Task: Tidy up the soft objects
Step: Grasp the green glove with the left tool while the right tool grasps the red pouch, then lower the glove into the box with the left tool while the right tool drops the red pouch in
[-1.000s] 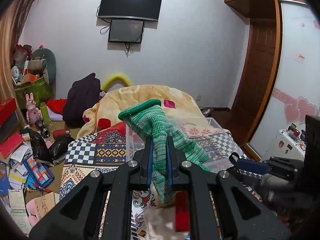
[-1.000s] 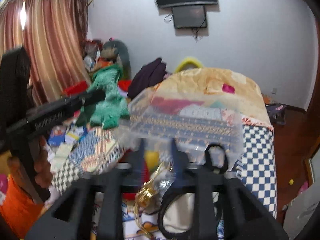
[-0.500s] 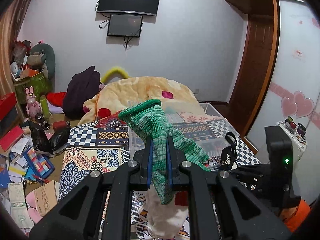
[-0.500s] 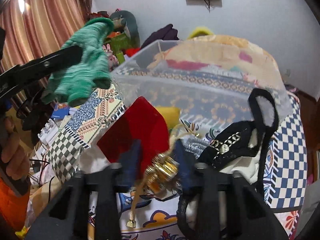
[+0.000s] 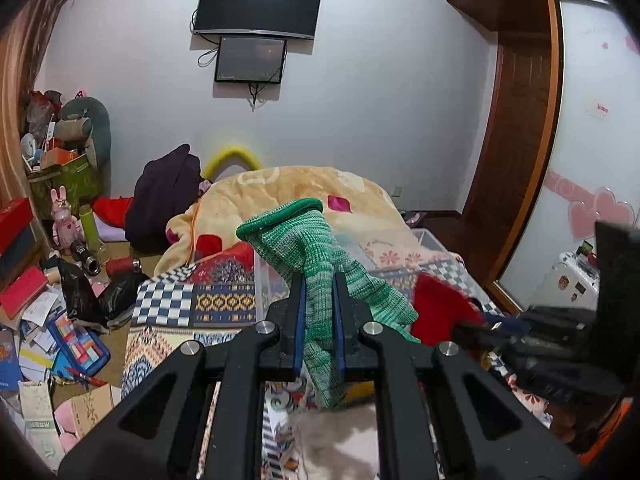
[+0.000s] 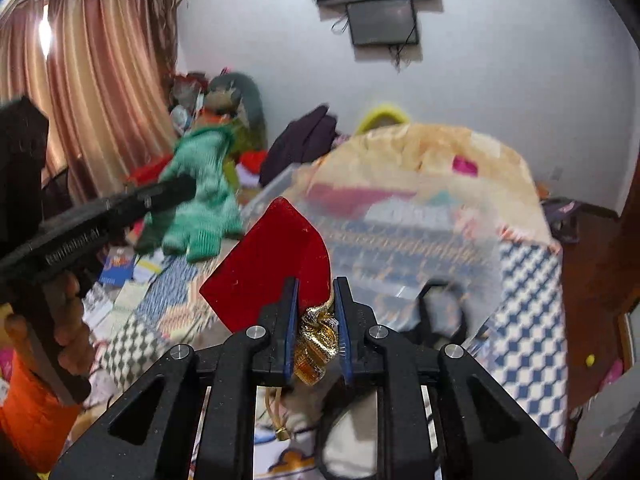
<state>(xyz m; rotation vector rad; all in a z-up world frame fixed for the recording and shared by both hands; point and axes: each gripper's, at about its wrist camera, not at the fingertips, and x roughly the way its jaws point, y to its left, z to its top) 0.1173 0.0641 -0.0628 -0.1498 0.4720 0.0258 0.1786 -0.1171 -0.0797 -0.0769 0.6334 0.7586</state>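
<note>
My left gripper (image 5: 319, 280) is shut on a green knitted glove (image 5: 308, 248) and holds it up above the bed, in front of a clear plastic bin (image 5: 424, 256). The glove also shows in the right wrist view (image 6: 200, 196), at the left, with the left gripper (image 6: 176, 192). My right gripper (image 6: 316, 284) is shut on the gold-trimmed neck of a red pouch (image 6: 268, 268) and holds it lifted over the bed, near the clear bin (image 6: 400, 240). The red pouch (image 5: 436, 308) and the right gripper (image 5: 472, 328) show at the right of the left wrist view.
A patterned bedspread (image 5: 208, 304) covers the bed, with a beige blanket (image 5: 304, 192) heaped at its far end. A black strap (image 6: 440, 312) and a white cloth (image 6: 352, 440) lie below the right gripper. Clutter covers the floor at the left (image 5: 52, 320). A wardrobe (image 5: 520, 160) stands at the right.
The right gripper has closed on the red pouch and lifted it off the bed. The left gripper still holds the green glove, raised slightly.
</note>
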